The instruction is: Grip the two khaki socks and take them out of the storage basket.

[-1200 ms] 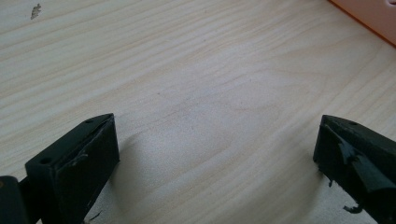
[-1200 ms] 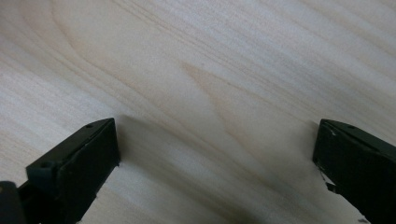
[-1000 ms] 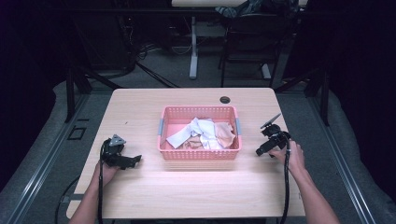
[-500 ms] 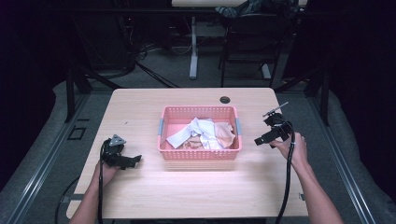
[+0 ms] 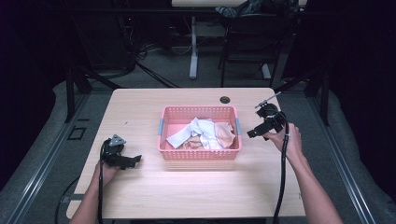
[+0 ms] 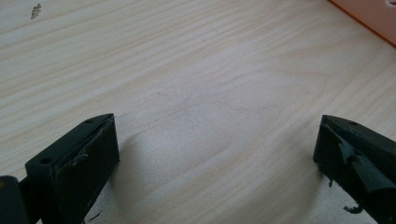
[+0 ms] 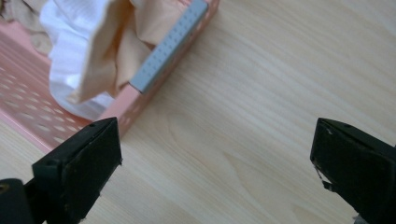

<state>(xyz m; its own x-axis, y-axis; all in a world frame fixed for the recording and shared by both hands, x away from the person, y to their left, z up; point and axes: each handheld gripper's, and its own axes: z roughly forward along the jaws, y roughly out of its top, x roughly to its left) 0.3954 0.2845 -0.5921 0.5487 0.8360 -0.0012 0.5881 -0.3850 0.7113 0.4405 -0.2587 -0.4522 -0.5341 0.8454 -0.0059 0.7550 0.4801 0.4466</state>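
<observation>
Pale wooden bench (image 5: 187, 186) carried a pink plastic mesh basket (image 5: 200, 154) of white and peach cloths (image 5: 205, 133) at its middle. Left gripper (image 6: 217, 154) hovered low, jaws apart and empty. Right gripper (image 7: 215, 154), jaws apart, faced the basket's end; apparently a reach, needing a cloth pinched.

Two bare forearms are seen entering from 6 o'clock, with no sleeves visible. The black left gripper (image 5: 136, 160) is topped by a grey three-cornered plate. From the black right gripper (image 5: 251, 134) a black cable is trailed toward 6 o'clock. Screw holes are seen in the blocky jaws, with frayed pad edges.
</observation>
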